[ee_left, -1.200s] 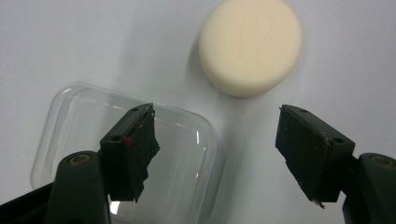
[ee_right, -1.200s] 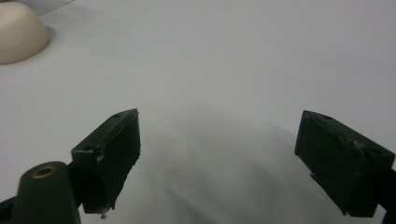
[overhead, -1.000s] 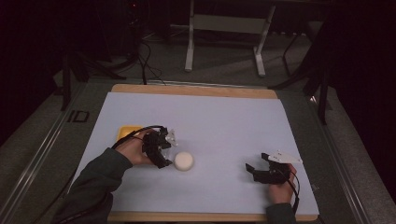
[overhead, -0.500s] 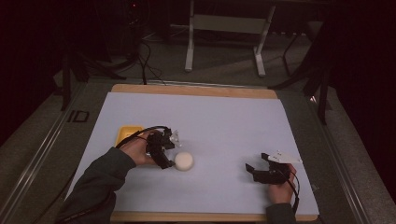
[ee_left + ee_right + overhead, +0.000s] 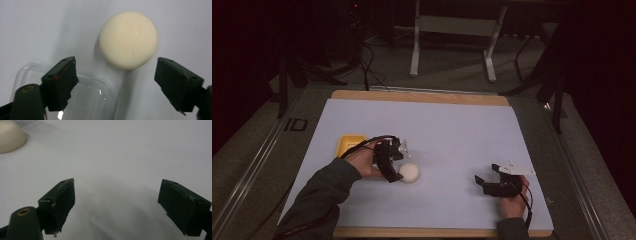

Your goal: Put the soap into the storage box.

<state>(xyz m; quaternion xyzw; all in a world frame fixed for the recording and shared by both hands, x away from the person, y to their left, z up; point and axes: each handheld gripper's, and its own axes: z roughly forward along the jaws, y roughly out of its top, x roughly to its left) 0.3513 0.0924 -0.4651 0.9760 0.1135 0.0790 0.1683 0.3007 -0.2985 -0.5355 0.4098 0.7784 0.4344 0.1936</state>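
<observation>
Soap, a round cream-coloured bar (image 5: 128, 40), lies flat on the pale sheet that covers the desk (image 5: 452, 130), toward the person's left and near the front edge. In the high view the bar (image 5: 408, 172) sits just beside the tip of the left tongs (image 5: 394, 167), which the person's left hand (image 5: 364, 160) holds low over the sheet. From the left gripper view, the left tongs (image 5: 115, 82) have just been opening and now stand spread wide; the soap lies ahead of the two black jaws and a little past their tips, touched by neither (a thin shadow runs along its near edge). Under the left-hand jaw in that view lies a clear plastic lid or dish (image 5: 85, 100) with rounded corners, resting on the sheet close beside the soap but apart from it. A yellow tray (image 5: 347, 145) lies just behind the left hand in the high view.

Well apart, at the person's right, the right tongs (image 5: 492, 182) rest low over bare sheet, held in the right hand (image 5: 514, 200). In the right gripper view, the right tongs (image 5: 117, 205) are spread as well, with nothing between the jaws; the soap (image 5: 10, 136) shows far off at the upper left corner.
</observation>
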